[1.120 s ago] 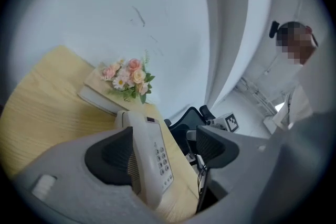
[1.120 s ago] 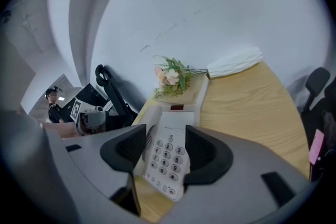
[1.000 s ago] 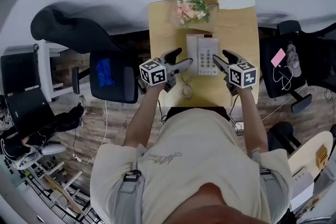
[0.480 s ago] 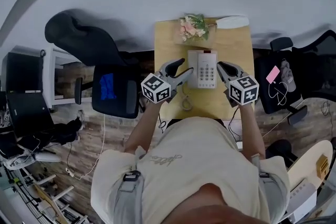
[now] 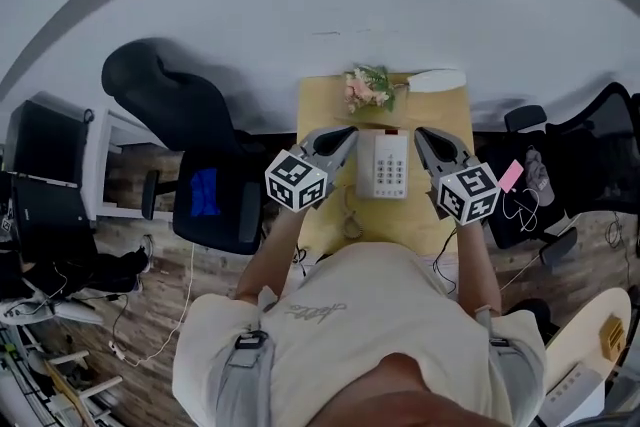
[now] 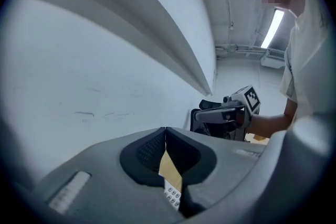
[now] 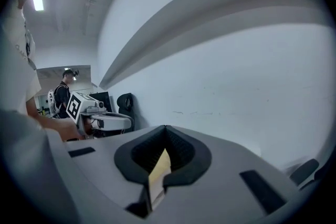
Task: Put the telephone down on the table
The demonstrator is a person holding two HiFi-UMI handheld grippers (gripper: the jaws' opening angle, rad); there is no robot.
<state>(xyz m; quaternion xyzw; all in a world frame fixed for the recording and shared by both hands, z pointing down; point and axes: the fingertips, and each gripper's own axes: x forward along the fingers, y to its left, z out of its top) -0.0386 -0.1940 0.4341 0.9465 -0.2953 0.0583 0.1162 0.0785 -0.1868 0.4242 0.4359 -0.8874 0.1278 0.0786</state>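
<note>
The white telephone (image 5: 385, 165) lies flat on the small wooden table (image 5: 322, 107), its coiled cord (image 5: 349, 217) trailing toward me. My left gripper (image 5: 347, 132) hangs to its left, raised off the tabletop, jaws shut and empty. To the phone's right, my right gripper (image 5: 421, 133) is lifted the same way, also shut with nothing in it. In the left gripper view the closed jaws (image 6: 165, 132) leave a slit that shows the phone's keypad (image 6: 171, 194) below. The right gripper view shows its jaws (image 7: 165, 129) closed, facing the grey wall.
A bunch of pink flowers (image 5: 368, 87) and a white oblong object (image 5: 437, 80) sit at the table's far edge by the wall. A black chair with a blue item (image 5: 213, 195) stands left of the table. Another chair with a pink item (image 5: 512, 177) stands on the right.
Both grippers have risen from either side of the telephone and their jaws have closed empty. The telephone stays on the table.
</note>
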